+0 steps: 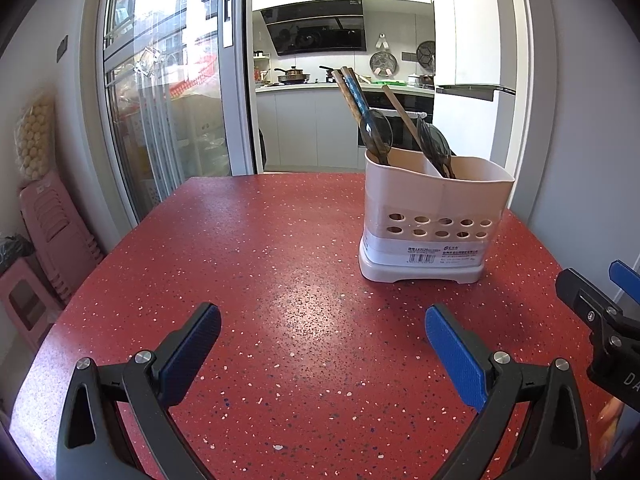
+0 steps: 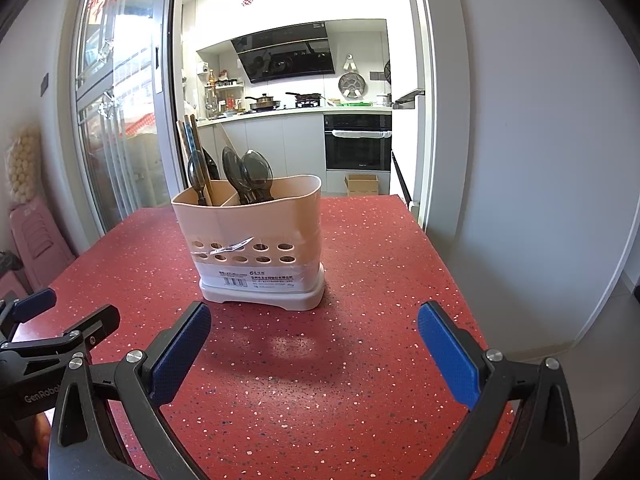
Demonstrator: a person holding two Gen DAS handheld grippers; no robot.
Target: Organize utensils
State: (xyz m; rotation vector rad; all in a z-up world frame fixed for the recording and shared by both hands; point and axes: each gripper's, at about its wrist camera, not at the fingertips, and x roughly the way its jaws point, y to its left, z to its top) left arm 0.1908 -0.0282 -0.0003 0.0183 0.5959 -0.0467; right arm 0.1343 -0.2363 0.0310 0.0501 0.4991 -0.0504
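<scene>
A beige utensil holder with two compartments stands on the red speckled table. Dark translucent spoons and wooden chopsticks stand in both compartments. The holder also shows in the right wrist view, with spoons and chopsticks in it. My left gripper is open and empty, low over the table, short of the holder. My right gripper is open and empty, just in front of the holder.
The table's right edge drops off near a white wall. Pink stacked stools stand left of the table. A glass sliding door and a kitchen lie behind. The right gripper shows at the left wrist view's right edge.
</scene>
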